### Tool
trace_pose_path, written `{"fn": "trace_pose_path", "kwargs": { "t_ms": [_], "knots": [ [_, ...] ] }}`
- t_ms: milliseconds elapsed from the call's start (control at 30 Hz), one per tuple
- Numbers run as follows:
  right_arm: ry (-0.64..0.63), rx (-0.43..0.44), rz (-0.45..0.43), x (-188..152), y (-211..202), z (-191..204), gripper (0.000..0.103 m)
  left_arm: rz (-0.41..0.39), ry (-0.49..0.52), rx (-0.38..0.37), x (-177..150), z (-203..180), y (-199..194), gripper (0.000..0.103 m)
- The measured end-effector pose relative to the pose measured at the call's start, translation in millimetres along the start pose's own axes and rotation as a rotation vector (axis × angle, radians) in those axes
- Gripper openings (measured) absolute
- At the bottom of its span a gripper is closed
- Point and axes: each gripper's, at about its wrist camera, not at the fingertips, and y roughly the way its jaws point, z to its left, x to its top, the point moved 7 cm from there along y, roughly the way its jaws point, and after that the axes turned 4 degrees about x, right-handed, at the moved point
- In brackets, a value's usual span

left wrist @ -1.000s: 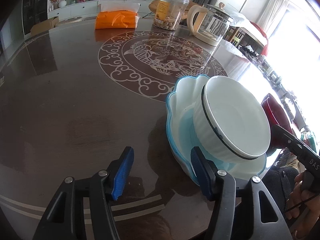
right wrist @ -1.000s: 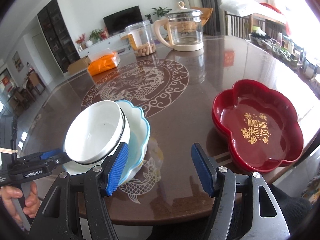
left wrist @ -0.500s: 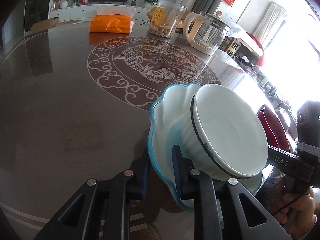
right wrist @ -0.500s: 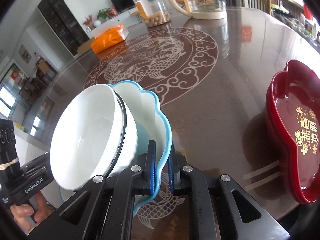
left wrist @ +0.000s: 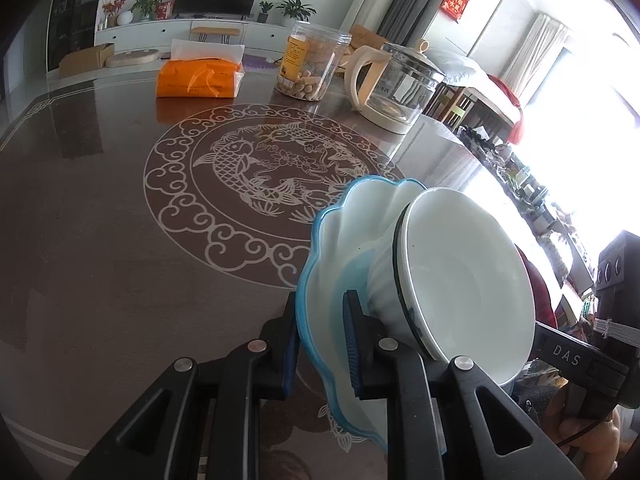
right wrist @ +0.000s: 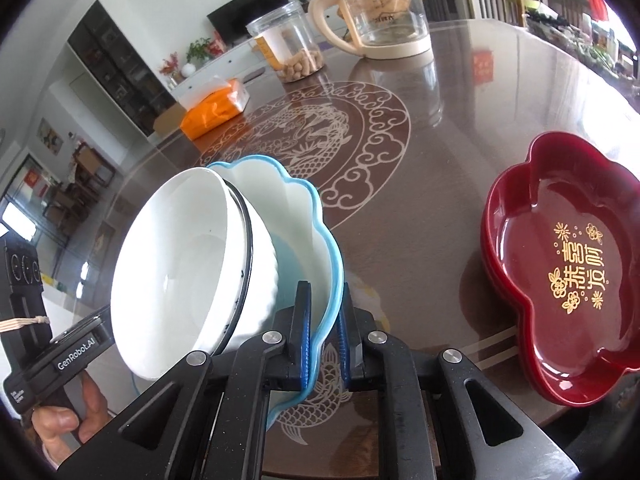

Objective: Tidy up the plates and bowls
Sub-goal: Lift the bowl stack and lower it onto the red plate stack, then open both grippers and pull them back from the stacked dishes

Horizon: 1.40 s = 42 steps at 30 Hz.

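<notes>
Clearly each hand-held gripper, left (left wrist: 322, 338) and right (right wrist: 324, 328), has clamped opposite rims of the blue scalloped plate (left wrist: 332, 248), tilted just ahead with the white bowl (left wrist: 464, 276) nested inside; glazed, slippery, fragile, so rim grips suit.

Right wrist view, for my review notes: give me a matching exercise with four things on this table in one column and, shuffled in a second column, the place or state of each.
Things:
1. white bowl
2. blue scalloped plate
3. red flower-shaped tray
4. glass kettle

Places or states:
A. empty, lying on the table at the right
B. rim clamped between both tongs
C. standing at the far side of the table
D. sitting tilted in another dish

Pairs: 1-D, 2-B, 3-A, 4-C
</notes>
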Motion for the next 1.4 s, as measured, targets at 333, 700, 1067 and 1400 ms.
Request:
{"fn": "trace_pose_path", "kwargs": {
  "t_ms": [333,700,1067,1400],
  "knots": [
    [0.073,-0.066,-0.088,30,-70,-45,0.014,-0.006,0.107,-0.107,34,-94,1,0.018],
    [0.209,-0.217,-0.15,33,-129,-143,0.014,0.085,0.196,-0.22,25,-209,56,0.018],
    [0.286,-0.236,-0.139,15,-114,-198,0.014,0.144,0.268,-0.172,-5,-231,88,0.018],
    [0.29,-0.237,-0.265,22,-146,-197,0.042,-0.128,0.335,-0.012,35,-210,25,0.087]
  ]
}}
